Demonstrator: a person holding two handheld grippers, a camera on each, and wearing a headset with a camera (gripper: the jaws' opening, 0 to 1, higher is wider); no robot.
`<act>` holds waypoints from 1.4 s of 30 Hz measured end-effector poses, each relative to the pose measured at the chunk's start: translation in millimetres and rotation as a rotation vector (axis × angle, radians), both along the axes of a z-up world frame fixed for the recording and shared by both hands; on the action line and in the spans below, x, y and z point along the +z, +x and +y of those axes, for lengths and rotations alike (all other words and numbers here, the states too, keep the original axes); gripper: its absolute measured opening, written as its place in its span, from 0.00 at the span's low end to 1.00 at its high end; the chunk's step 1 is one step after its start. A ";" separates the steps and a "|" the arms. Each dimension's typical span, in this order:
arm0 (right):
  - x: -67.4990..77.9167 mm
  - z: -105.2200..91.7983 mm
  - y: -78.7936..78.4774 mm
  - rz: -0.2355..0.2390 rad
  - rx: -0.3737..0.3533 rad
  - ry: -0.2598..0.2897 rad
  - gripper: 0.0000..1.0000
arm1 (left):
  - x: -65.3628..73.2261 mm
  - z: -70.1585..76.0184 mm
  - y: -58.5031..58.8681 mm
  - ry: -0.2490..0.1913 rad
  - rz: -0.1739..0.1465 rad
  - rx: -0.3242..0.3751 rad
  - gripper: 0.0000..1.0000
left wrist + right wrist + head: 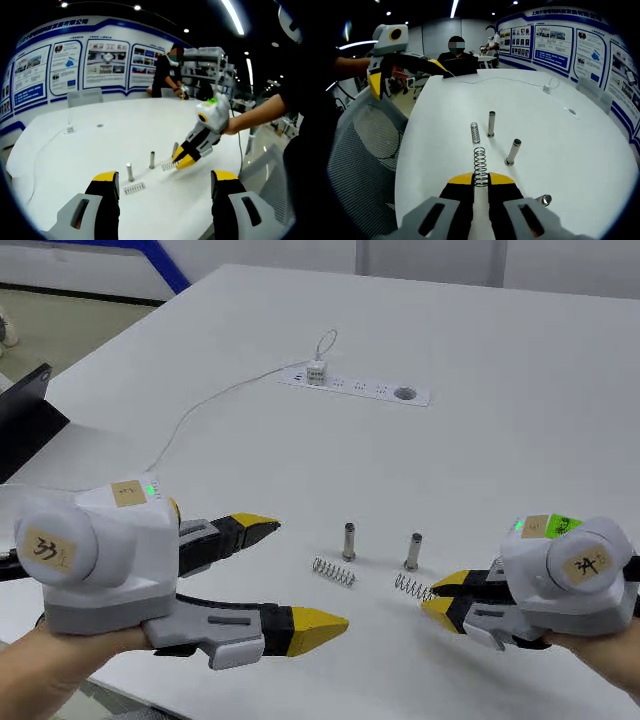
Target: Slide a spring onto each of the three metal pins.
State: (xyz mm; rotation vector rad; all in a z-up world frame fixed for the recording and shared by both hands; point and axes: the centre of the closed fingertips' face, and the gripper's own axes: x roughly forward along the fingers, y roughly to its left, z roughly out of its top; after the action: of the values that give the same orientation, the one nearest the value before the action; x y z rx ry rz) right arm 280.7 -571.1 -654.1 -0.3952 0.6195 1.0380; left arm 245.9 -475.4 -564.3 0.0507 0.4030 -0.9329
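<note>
Two upright metal pins (349, 540) (413, 551) stand on the white table (300, 450). A loose spring (333, 571) lies flat in front of the left pin. My right gripper (443, 597) is shut on the end of a second spring (411, 587), which points toward the pins. The right gripper view shows that spring (480, 165) sticking out from the shut jaws, the two pins (491, 124) (512, 151) ahead, and a third pin (543, 200) close on the right. My left gripper (300, 575) hovers open at lower left, holding nothing, with the loose spring (134, 188) just ahead.
A recessed socket strip (355, 387) with a white plug (316, 372) and cable sits further back on the table. A dark object (25, 410) lies at the left edge. A mesh chair (360, 150) stands beside the table; people stand in the background.
</note>
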 end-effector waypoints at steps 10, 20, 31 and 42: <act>53.0 3.7 -16.0 -0.058 0.148 0.011 0.11 | 7.9 -31.7 2.7 -0.031 -0.014 -0.086 0.69; 79.5 14.5 -36.9 -0.137 0.305 -0.001 0.11 | 3.8 -50.1 -2.8 -0.017 -0.013 -0.180 0.55; 91.9 26.5 -55.6 -0.165 0.421 0.020 0.11 | 7.5 -65.6 -14.5 -0.014 -0.034 -0.276 0.35; 93.0 27.3 -62.6 -0.171 0.456 0.006 0.11 | 7.7 -69.6 -23.3 -0.011 -0.035 -0.323 0.16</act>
State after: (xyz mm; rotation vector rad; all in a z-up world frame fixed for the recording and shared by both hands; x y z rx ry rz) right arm 218.1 -543.8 -561.1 -0.6316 0.3788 1.4217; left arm 222.6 -545.1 -556.6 0.1248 0.3629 -1.2510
